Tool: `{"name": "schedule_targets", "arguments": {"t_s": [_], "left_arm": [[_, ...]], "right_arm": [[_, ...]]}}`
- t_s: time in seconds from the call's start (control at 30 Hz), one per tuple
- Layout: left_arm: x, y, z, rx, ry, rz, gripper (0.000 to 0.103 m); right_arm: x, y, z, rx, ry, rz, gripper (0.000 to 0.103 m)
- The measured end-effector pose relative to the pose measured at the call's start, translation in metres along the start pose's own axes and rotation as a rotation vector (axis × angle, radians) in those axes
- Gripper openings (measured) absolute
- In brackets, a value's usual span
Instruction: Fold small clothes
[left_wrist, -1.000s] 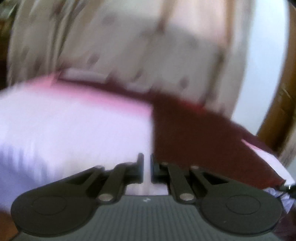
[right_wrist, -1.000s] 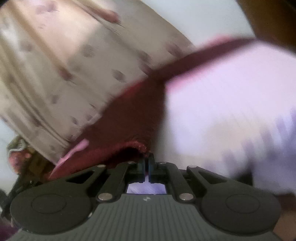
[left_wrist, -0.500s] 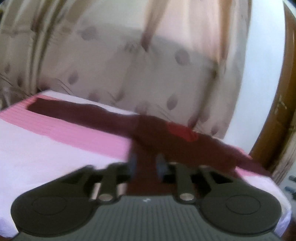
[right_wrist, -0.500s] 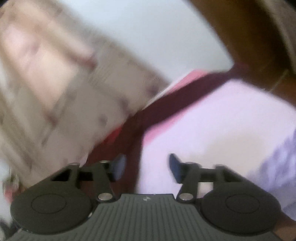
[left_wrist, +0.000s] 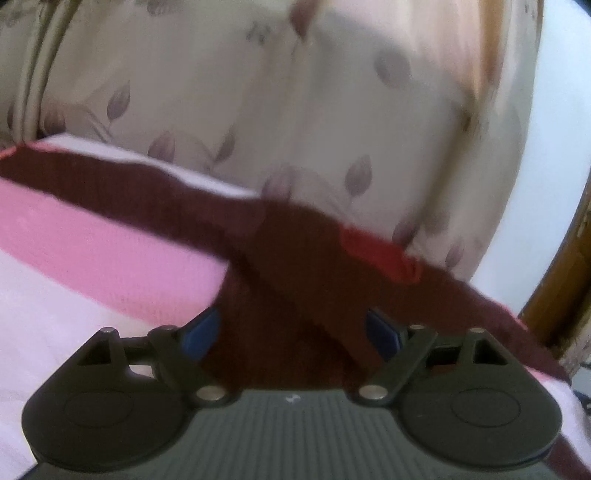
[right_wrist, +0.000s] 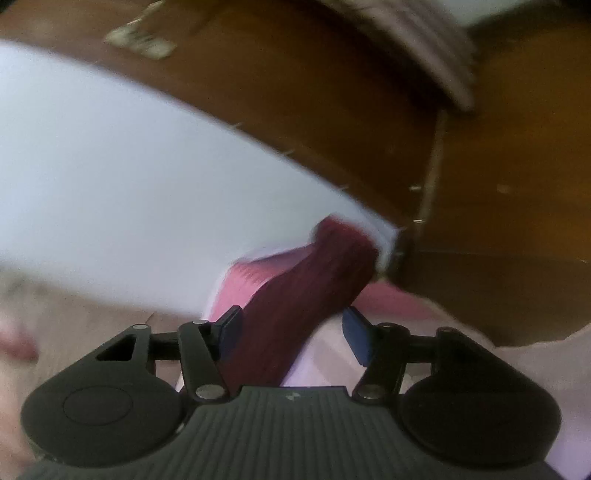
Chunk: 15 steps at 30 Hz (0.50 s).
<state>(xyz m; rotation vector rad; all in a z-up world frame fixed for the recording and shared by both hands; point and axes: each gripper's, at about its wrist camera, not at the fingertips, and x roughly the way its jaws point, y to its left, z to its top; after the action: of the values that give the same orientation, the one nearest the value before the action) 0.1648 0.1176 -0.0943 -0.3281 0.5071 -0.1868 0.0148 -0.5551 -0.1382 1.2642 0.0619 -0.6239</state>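
Note:
A dark maroon garment (left_wrist: 288, 266) lies spread on a pink and white cloth-covered surface (left_wrist: 92, 254), with a brighter red patch (left_wrist: 373, 251) near its far edge. My left gripper (left_wrist: 291, 332) is open just over the garment, its blue-padded fingers apart and holding nothing. In the right wrist view a maroon strip of the garment (right_wrist: 295, 302) runs away between the open fingers of my right gripper (right_wrist: 291, 332); nothing is held. Both views are blurred.
A beige curtain with a leaf print (left_wrist: 295, 110) hangs behind the surface. A pale wall (right_wrist: 129, 184) and dark wooden furniture (right_wrist: 480, 166) stand to the right. The surface's far edge is close behind the garment.
Both grippers were shut a second ago and have opened, letting go of the maroon garment. The garment now lies on the surface. The right view has swung toward the wooden furniture.

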Motion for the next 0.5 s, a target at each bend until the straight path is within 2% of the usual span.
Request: {"name": "schedule_targets", "arguments": {"t_s": [0.07,0.13,0.2,0.27,0.3,0.43,0.5], "left_arm": [[0.004,0.001,-0.001,-0.009,0.036,-0.002,0.086],[0.007,0.001,-0.002,-0.012,0.035,0.004,0.086],[0.010,0.003,-0.003,-0.021,0.057,0.005,0.086],[0.011,0.006,-0.003,-0.042,0.067,0.004,0.086],[0.011,0.008,-0.003,-0.053,0.067,0.002,0.087],[0.012,0.011,-0.004,-0.081,0.056,-0.013,0.088],[0.012,0.012,-0.004,-0.093,0.051,-0.018,0.088]], "right_arm": [[0.015,-0.008,0.009,0.027,0.010,-0.020,0.066],[0.034,-0.012,0.011,0.068,0.049,-0.027,0.070],[0.049,-0.019,0.013,0.123,0.054,-0.020,0.070],[0.065,-0.016,0.014,0.095,0.090,-0.006,0.044],[0.069,-0.012,0.015,0.067,0.100,-0.024,0.017],[0.059,0.024,0.014,-0.024,-0.019,0.036,0.017],[0.055,0.052,0.011,-0.047,-0.024,0.085,0.017]]}}
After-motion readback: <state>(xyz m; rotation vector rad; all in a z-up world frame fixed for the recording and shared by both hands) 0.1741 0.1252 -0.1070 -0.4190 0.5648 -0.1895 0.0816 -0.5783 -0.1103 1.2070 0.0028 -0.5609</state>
